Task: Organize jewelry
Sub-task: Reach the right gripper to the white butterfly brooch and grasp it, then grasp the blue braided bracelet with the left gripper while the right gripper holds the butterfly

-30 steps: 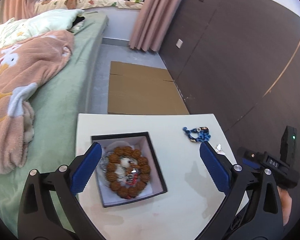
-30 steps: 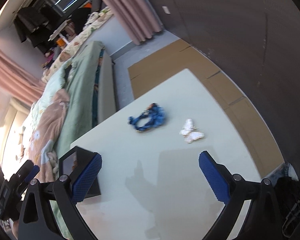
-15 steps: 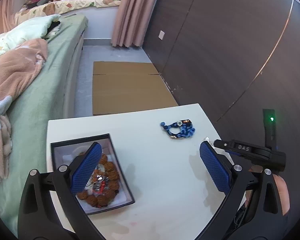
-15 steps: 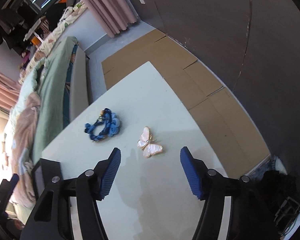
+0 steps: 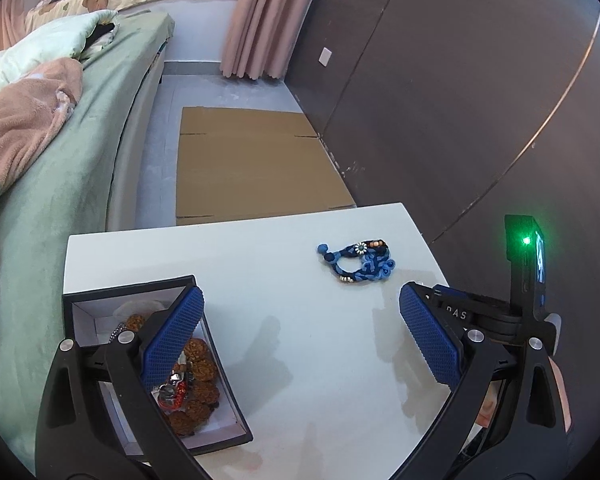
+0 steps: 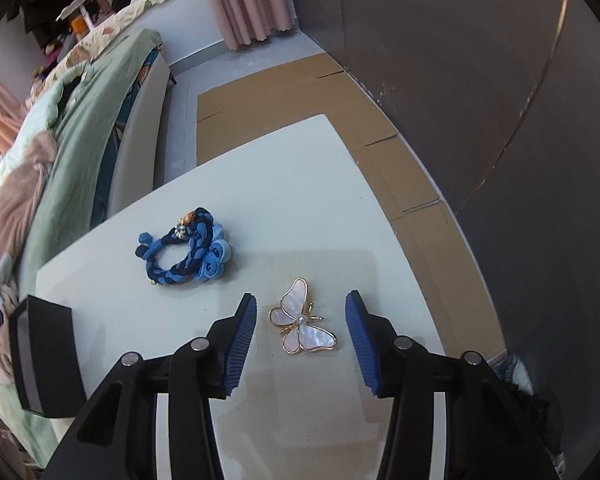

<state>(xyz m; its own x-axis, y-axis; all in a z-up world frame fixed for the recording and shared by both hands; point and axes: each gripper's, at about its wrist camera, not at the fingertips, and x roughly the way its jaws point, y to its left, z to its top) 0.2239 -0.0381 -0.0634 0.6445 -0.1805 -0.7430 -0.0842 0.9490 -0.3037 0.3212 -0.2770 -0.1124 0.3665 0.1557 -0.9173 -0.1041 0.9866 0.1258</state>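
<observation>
The right hand-held gripper (image 6: 300, 334) sits low over the white counter (image 6: 300, 200) with its jaws partly closed in, one blue pad on each side of the butterfly brooch (image 6: 302, 319) and neither pad touching it. The left hand-held gripper (image 5: 300, 340) is spread wide and holds nothing; it hangs over the counter with its left pad above the black box (image 5: 156, 364).

Taking the box as landmark: it stands at the counter's left edge, nearest the bed (image 5: 52, 184), open, with brown beads (image 5: 198, 376) and a red-and-silver piece inside. The blue braided bracelet (image 6: 184, 250) lies well to the right of the box, toward the far side of the counter. The brooch lies farther right again and nearer the camera, close to the counter's right edge.

The brooch lies flat. In the right wrist view its body runs roughly crosswise, feelers toward the right pad, so the wings span along the line of the fingers; the upper wing points away from the gripper and the lower one back toward it. That span is the long axis, and the pads would close across the shorter body line.

The likely trouble is the thinness of the piece. Pads closing above it would meet on nothing; pads scraping the counter could push it sideways or tip it, and a nudge rightward could send it off the edge. A grip on the wing rims alone may let it swivel or drop on the way to the box.
</observation>
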